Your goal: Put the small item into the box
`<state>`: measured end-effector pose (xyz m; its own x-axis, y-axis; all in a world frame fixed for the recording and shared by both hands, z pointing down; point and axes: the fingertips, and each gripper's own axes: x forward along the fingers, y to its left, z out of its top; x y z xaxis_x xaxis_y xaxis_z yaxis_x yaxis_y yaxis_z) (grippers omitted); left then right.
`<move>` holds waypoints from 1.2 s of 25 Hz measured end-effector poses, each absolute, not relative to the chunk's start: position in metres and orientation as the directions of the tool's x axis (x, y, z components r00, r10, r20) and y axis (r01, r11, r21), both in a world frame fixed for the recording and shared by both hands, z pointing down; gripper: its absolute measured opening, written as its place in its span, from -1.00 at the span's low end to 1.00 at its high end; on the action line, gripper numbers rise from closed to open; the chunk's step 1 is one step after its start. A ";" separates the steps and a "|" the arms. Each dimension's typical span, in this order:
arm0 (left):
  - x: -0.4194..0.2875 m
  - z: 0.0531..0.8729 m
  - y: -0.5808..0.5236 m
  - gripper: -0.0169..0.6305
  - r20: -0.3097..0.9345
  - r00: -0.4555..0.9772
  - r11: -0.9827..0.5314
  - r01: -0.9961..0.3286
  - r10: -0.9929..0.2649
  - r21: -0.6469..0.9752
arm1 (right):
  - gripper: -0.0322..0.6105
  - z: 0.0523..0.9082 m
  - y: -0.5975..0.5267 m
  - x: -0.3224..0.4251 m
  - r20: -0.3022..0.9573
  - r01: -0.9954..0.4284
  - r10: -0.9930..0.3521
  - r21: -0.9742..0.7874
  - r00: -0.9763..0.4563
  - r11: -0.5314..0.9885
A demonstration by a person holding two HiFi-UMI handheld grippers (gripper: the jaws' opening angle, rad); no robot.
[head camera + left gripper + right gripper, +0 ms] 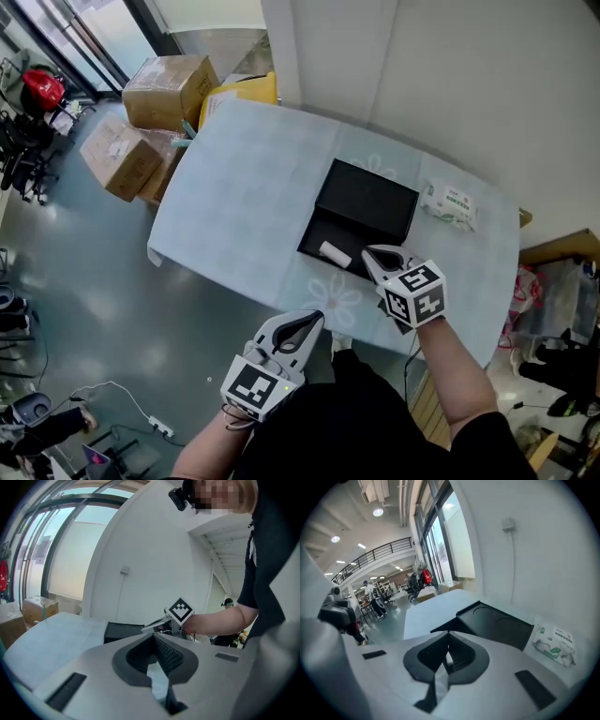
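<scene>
Head view: the small item lies inside the box, just beside the right gripper tip. Placing is judged done; next, withdraw clear.

Left gripper view: the left gripper has its jaws together and empty, with the box ahead of it.

Right gripper view: jaws together, holding nothing. The item is hidden here; a wipes packet lies ahead to the right.

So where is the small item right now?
In the head view, the small white item lies inside the open black box, in its near part, just left of the right gripper.
</scene>
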<state>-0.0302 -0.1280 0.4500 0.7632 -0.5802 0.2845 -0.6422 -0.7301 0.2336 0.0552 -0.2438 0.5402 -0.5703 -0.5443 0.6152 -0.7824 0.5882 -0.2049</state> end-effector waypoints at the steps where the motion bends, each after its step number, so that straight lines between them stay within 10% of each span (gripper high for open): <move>1: -0.030 0.446 -0.126 -0.92 0.275 0.772 -0.741 -0.631 -0.573 0.229 | -0.87 0.529 -0.238 0.055 0.585 -0.784 -0.567 -0.213 -0.580 0.582; 16: -0.067 0.372 -0.110 -0.92 0.130 0.811 -0.791 -0.585 -0.571 0.177 | -0.87 0.385 -0.151 0.009 0.245 -0.794 -0.758 -0.246 -0.605 0.555; 30: -0.109 0.376 -0.073 -0.92 0.107 0.842 -0.823 -0.540 -0.529 0.175 | -0.87 0.385 -0.085 -0.046 0.244 -0.804 -0.767 -0.233 -0.593 0.547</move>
